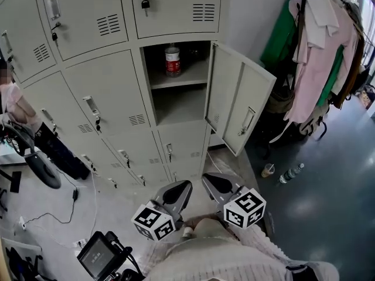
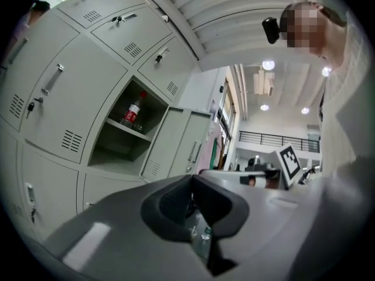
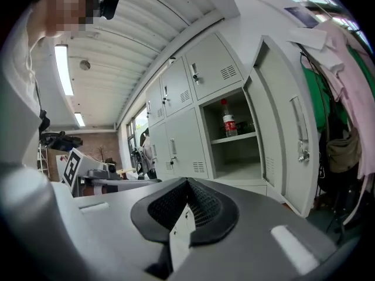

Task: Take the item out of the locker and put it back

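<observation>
A clear bottle with a red label and red cap stands upright on the upper shelf of the one open locker. Its door swings out to the right. The bottle also shows in the left gripper view, and the same bottle in the right gripper view. My left gripper and right gripper hang side by side close to my body, well short of the locker. Both point toward it, shut and empty. The left gripper and right gripper have their dark pads together.
Closed grey lockers fill the wall around the open one. A rack of clothes hangs at the right, with a cup and a bottle on the floor below. A person stands at the left; cables and a device lie lower left.
</observation>
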Action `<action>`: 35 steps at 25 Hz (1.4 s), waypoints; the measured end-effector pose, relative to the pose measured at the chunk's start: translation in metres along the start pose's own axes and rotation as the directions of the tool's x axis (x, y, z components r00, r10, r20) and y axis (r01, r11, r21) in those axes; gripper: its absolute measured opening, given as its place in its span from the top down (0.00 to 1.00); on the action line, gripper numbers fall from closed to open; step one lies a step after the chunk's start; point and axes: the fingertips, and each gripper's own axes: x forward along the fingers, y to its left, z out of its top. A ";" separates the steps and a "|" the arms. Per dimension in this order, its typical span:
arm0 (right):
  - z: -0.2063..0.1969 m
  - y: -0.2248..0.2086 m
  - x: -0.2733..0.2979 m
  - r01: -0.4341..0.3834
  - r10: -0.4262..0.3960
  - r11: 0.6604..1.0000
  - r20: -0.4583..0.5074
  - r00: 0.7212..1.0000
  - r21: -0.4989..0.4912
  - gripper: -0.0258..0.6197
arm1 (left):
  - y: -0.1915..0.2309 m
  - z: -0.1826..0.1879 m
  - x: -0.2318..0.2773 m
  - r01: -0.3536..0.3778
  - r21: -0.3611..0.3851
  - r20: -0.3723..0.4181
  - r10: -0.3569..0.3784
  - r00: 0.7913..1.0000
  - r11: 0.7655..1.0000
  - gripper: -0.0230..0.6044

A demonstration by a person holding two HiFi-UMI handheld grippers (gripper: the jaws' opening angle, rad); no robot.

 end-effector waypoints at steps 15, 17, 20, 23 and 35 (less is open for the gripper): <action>0.033 -0.056 0.072 -0.115 0.115 0.993 0.001 0.993 0.023 0.96 | 0.052 0.024 0.067 -0.035 -0.017 -0.003 0.035 0.999 0.999 0.95; 0.047 -0.068 0.077 -0.096 0.094 0.995 0.059 0.994 0.016 0.96 | 0.056 0.025 0.078 -0.036 -0.010 -0.004 0.036 0.999 0.999 0.95; 0.075 -0.088 0.079 -0.033 0.033 0.999 0.181 0.983 -0.002 0.96 | 0.070 0.031 0.092 -0.058 -0.004 0.012 0.058 0.998 0.998 0.95; 0.091 -0.101 0.087 -0.009 0.021 0.998 0.202 0.979 -0.060 0.96 | 0.083 0.043 0.108 -0.076 0.007 0.041 0.076 0.996 0.997 0.95; 0.088 -0.118 0.118 -0.050 0.061 0.996 0.149 0.987 -0.073 0.96 | 0.100 0.037 0.135 -0.112 -0.040 0.047 0.114 0.992 0.993 0.95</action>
